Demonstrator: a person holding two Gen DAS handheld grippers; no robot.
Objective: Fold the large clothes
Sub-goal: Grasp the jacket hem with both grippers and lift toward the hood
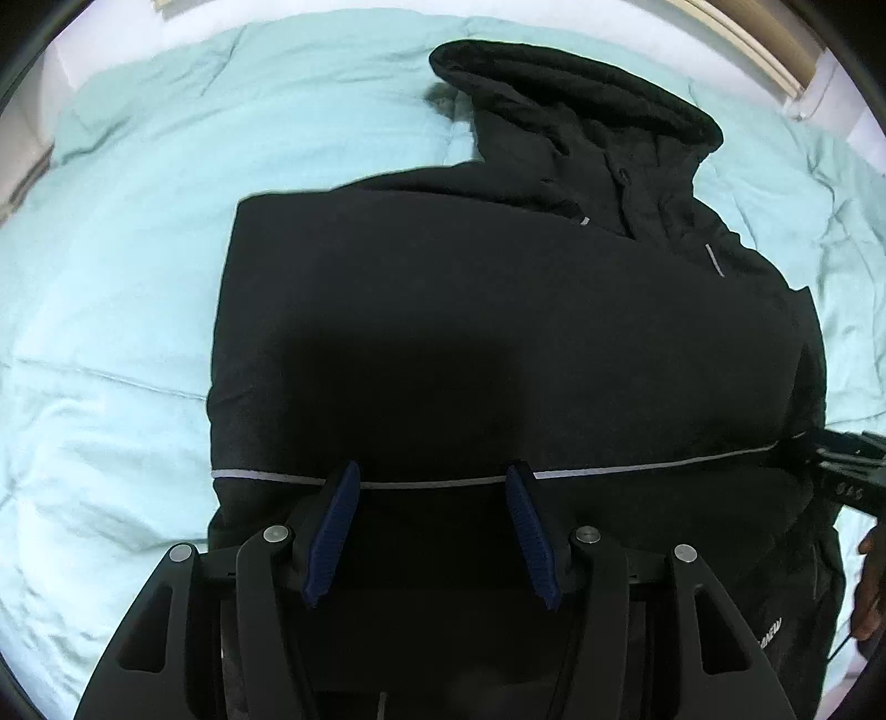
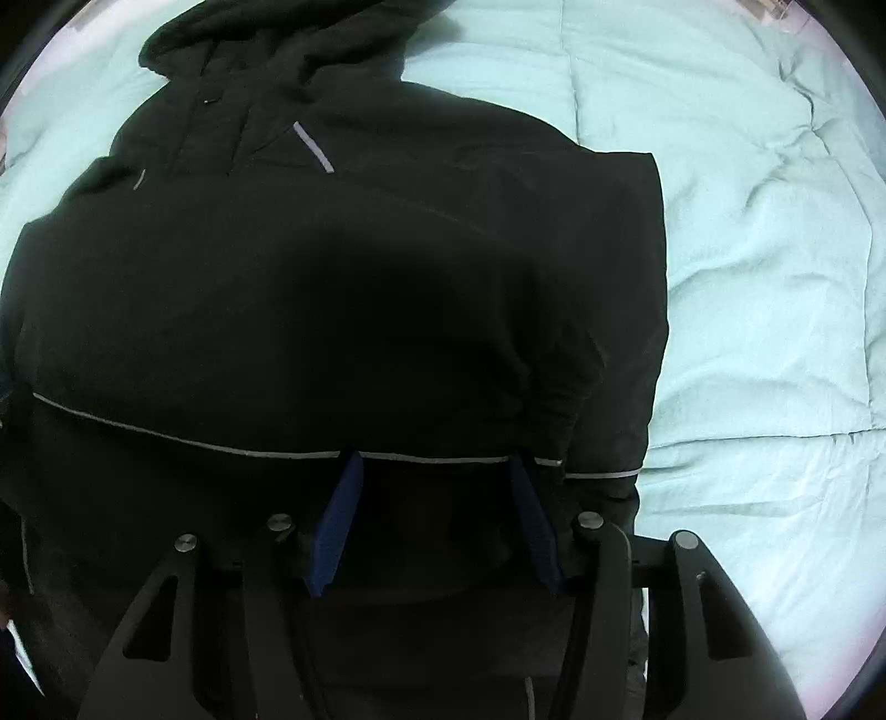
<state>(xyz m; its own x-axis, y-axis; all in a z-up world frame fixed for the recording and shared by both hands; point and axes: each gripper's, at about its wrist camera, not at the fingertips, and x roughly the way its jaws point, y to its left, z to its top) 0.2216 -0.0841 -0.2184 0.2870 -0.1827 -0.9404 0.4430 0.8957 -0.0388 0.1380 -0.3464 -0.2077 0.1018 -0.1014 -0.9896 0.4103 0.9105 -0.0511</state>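
A black hooded jacket point(image 1: 498, 332) lies flat on the bed with its hood point(image 1: 581, 94) at the far end. A thin grey reflective stripe point(image 1: 609, 471) runs across its near part. My left gripper point(image 1: 432, 469) hangs open just over that stripe, its blue pads point(image 1: 332, 537) wide apart with only the flat fabric beneath them. The right wrist view shows the same jacket point(image 2: 332, 277) and my right gripper point(image 2: 436, 459), open above the stripe point(image 2: 221, 443) near the jacket's right side, where a folded-in sleeve cuff point(image 2: 603, 473) lies. Neither gripper holds cloth.
A light teal duvet point(image 1: 111, 277) covers the bed on all sides of the jacket point(image 2: 775, 277). The right gripper's black body point(image 1: 847, 471) and a hand point(image 1: 869, 581) show at the right edge of the left wrist view. Pale wooden trim point(image 1: 747, 33) runs past the far corner.
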